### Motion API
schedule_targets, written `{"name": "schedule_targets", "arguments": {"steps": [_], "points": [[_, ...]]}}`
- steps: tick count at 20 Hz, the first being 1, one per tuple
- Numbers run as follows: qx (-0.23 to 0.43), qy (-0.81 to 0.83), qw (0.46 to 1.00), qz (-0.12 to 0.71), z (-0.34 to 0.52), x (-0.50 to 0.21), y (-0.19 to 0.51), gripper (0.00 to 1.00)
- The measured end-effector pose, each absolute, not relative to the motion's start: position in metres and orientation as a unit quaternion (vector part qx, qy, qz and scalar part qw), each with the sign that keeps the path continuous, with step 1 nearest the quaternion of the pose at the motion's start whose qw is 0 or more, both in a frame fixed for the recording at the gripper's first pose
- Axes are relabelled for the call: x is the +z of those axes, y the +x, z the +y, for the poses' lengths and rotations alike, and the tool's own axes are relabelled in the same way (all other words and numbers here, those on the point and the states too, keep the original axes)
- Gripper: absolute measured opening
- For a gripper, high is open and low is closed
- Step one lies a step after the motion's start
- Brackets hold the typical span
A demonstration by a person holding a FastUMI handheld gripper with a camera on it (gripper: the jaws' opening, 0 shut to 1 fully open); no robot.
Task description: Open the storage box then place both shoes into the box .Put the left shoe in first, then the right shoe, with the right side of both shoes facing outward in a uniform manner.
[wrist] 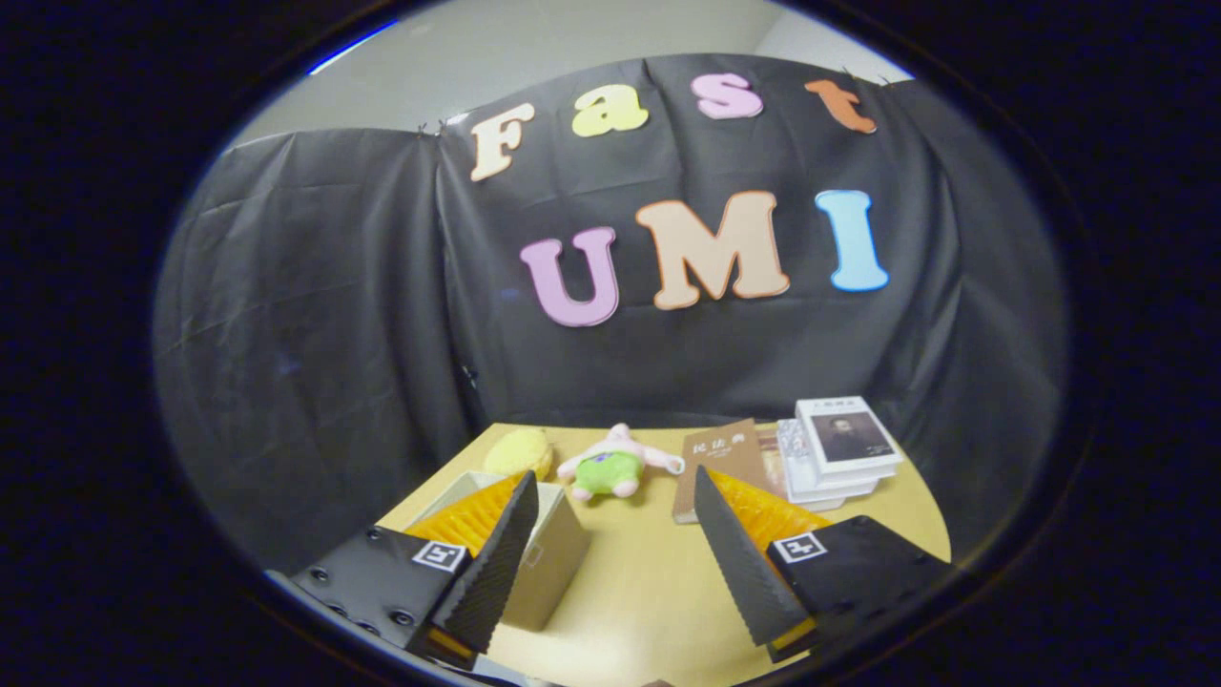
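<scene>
Booth wall (315,315): black cloth, hung behind the table, creased, with pale room wall above it.
Table (639,582): yellowish top, running from under the fingers back to the cloth.
Storage box (553,553): tan cardboard with a pale inner rim, on the table's left part, partly hidden behind the left finger; open or closed at the top cannot be told for sure, though a light inner edge shows.
Left finger (496,563): held above the table, angled inward, overlapping the near side of the storage box; touching it or not cannot be told.
Yellow plush (520,451): round and soft, beyond the storage box, near the cloth.
Pink and green plush toy (615,466): lying flat on the table beyond the fingers, just right of the yellow plush, about level with the gap between the fingers.
Gripper (610,496): fingers spread wide, nothing between them, bare table showing in the gap.
Brown book (720,463): flat on the table, just right of the plush toy, its near end hidden behind the right finger.
Right finger (739,563): angled inward over the table, holding nothing.
Stack of books (839,453): pale covers, piled beside the brown book at the table's far right, top one with a portrait on it.
</scene>
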State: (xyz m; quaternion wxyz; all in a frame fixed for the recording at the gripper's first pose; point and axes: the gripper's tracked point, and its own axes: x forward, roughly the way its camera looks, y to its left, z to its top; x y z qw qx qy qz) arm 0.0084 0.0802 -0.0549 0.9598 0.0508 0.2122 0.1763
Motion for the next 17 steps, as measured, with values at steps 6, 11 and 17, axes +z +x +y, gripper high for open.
{"name": "schedule_targets", "arguments": {"steps": [6,11,17], "points": [[0.122,0.013,0.982,0.145,0.027,-0.048,-0.005,1.0],[0.093,0.002,0.99,0.102,0.008,-0.04,-0.011,1.0],[0.076,0.008,0.993,0.084,-0.004,-0.032,-0.006,1.0]]}}
